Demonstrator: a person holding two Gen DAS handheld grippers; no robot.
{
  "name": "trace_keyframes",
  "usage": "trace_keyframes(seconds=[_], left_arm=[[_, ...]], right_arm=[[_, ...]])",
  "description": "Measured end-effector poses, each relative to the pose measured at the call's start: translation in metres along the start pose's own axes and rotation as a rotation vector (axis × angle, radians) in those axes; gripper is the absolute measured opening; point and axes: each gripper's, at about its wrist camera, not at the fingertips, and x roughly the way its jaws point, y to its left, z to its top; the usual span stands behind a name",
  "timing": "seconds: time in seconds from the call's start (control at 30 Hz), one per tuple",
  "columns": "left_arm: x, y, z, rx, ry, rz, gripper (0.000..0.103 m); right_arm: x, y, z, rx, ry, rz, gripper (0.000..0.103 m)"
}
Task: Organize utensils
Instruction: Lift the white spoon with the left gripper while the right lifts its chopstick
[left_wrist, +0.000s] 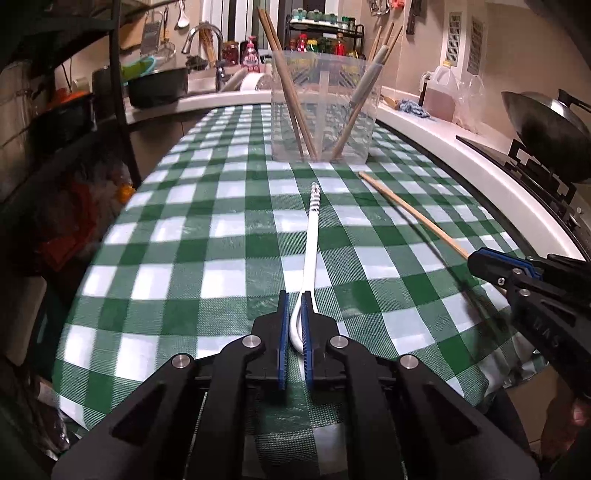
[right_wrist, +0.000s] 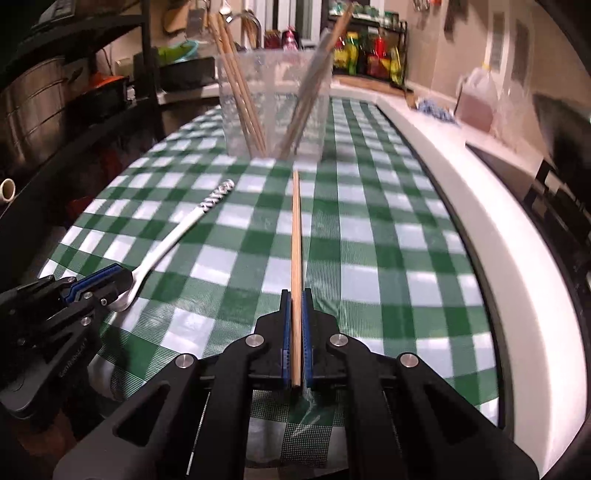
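**Both grippers clamped, one utensil each**

Your left gripper (left_wrist: 294, 314) pinches the one white ceramic spoon (left_wrist: 309, 243) at its bowl; its handle points to 12 o'clock, toward the clear plastic container (left_wrist: 325, 122). Your right gripper (right_wrist: 295, 314) clamps a single wooden chopstick (right_wrist: 296, 236), long axis also toward 12 o'clock. Both lie on the green-and-white checked tablecloth (left_wrist: 184, 229). The container holds at least four sticks.
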Motion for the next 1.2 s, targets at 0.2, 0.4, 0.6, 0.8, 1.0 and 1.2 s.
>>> trace_keyframes(seconds=[0.2,0.4,0.6,0.8,1.0,1.2], left_arm=[[-0.021,0.001,0.011,0.019,-0.097,0.025,0.006],[-0.045,0.003,0.025,0.042,-0.207,0.041,0.000],[-0.053,0.010,0.032,0.023,-0.243,0.012,0.000],[-0.019,0.044,0.013,-0.166,-0.086,-0.056,0.044],[-0.002,0.044,-0.008,-0.194,-0.006,-0.094,0.024],[0.002,0.030,-0.017,-0.141,0.004,-0.080,0.019]], right_arm=[[-0.023,-0.002,0.009,-0.006,-0.111,-0.021,0.006],[-0.049,0.000,0.018,-0.029,-0.229,-0.035,0.006],[-0.066,0.001,0.023,-0.037,-0.290,-0.034,0.006],[-0.052,-0.001,0.019,-0.024,-0.227,-0.015,0.006],[-0.044,-0.003,0.017,-0.005,-0.184,0.003,0.006],[-0.041,-0.001,0.015,-0.009,-0.173,0.014,0.006]])
